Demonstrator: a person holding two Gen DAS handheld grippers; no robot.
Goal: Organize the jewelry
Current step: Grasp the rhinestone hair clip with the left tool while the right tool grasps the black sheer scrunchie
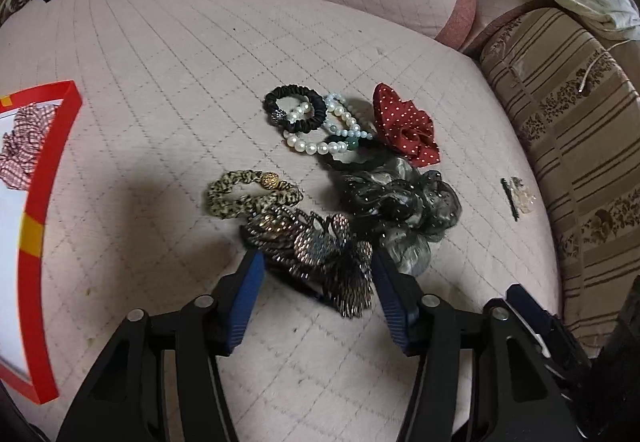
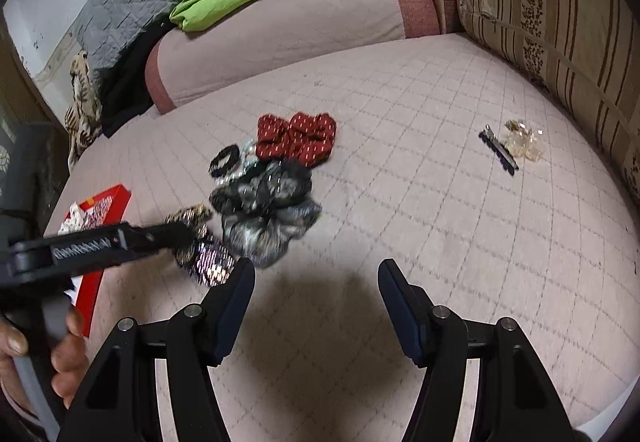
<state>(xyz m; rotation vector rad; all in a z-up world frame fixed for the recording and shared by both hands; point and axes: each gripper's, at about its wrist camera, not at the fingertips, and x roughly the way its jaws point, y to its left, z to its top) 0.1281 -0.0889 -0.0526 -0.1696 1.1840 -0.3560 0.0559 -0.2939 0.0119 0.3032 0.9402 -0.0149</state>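
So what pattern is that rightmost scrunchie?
Red scrunchie with white polka dots, clearest in the left wrist view.

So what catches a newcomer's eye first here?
A heap of hair ties and bead bracelets mid-bed: the red dotted scrunchie at its far edge, a pearl bracelet beside it. The open left tool straddles a sequined clip; a red box sits left.

Soft indoor light, fisheye-bent edges, motion blur, dark shadows below

Red box [image 1: 38,242] cut off by edge; pale clip [image 2: 524,144] too small to identify.
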